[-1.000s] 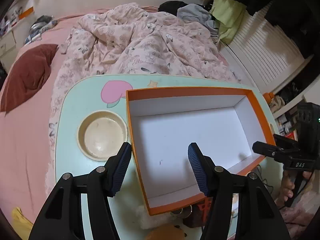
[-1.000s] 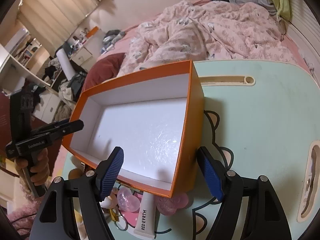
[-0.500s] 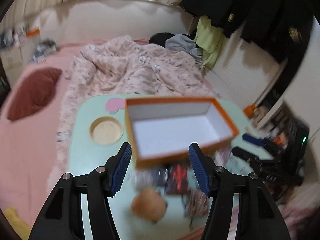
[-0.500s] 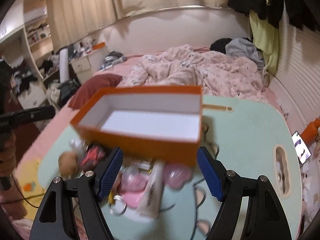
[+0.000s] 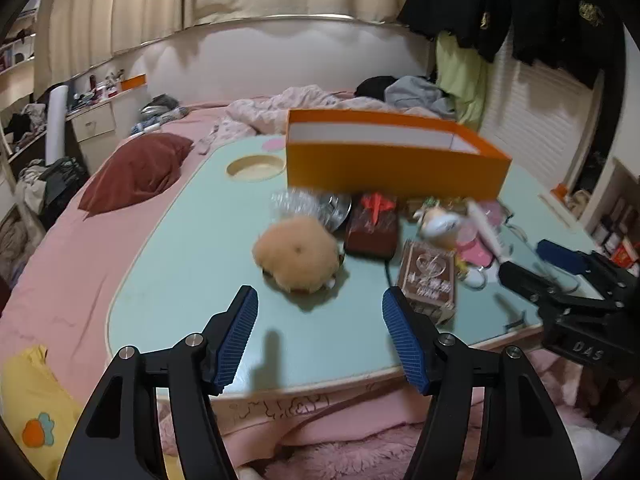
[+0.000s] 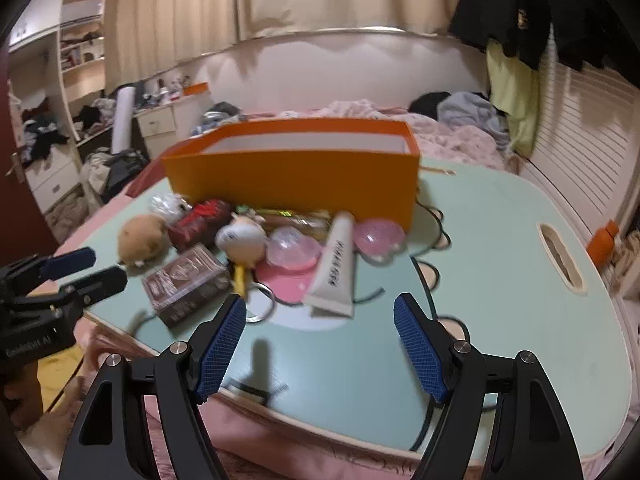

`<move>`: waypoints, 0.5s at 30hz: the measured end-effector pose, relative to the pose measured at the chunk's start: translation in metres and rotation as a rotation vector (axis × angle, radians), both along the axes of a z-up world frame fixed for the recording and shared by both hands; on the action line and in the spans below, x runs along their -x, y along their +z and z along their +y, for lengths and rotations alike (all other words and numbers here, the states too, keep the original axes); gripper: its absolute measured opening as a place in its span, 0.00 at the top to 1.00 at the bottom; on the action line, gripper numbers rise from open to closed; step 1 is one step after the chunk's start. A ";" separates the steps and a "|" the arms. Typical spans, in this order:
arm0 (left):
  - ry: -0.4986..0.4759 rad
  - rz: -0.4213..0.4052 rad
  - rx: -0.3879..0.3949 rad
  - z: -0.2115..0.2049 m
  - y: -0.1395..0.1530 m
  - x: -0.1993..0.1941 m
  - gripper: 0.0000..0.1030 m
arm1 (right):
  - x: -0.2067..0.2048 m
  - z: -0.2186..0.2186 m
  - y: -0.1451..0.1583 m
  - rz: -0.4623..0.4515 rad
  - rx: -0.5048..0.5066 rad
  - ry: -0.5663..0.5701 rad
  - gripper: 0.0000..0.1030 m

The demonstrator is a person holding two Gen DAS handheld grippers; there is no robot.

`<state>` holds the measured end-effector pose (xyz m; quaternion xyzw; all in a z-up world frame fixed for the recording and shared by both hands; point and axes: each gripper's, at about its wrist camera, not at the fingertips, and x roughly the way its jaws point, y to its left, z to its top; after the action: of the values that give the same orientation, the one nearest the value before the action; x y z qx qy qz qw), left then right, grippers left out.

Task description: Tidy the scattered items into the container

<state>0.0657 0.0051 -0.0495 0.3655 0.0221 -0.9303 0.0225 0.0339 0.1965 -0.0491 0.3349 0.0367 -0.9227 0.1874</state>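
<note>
Orange cardboard box (image 6: 296,184): empty, items crowded against its front.
Left gripper (image 5: 320,340), right gripper (image 6: 320,344): jaws spread, holding nothing.
Risk: round plush toy (image 5: 298,254) may slip.

1. A pale mint-green lap bench (image 5: 192,256) with rounded corners and a cartoon print sits on a pink bed (image 5: 60,248).
2. A round cream cup recess (image 5: 254,168) is sunk near the bench's far left corner; an oval slot (image 6: 560,258) is cut near its right edge.
3. An open orange cardboard box with a white inside (image 5: 384,164) stands towards the far edge.
4. Just in front of the box lies a cluster:
   - a tan round plush toy (image 5: 298,254)
   - a crinkled clear plastic bag (image 5: 308,206)
   - a dark red packet (image 5: 372,228)
   - a brown printed carton (image 5: 428,276) near the front edge
   - a white squeeze tube (image 6: 334,268)
   - two pink translucent capsule balls (image 6: 292,250)
   - a white-headed figure (image 6: 240,238)
   - a metal key ring (image 6: 262,306)
</note>
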 end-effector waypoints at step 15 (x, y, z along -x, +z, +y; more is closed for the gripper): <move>0.087 -0.022 0.009 -0.013 -0.027 0.005 0.00 | 0.000 -0.016 -0.016 0.028 -0.060 0.038 0.00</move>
<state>0.0603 -0.0075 -0.0761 0.3744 0.0335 -0.9244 0.0649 0.0336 0.1804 -0.0648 0.3266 0.0736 -0.9220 0.1943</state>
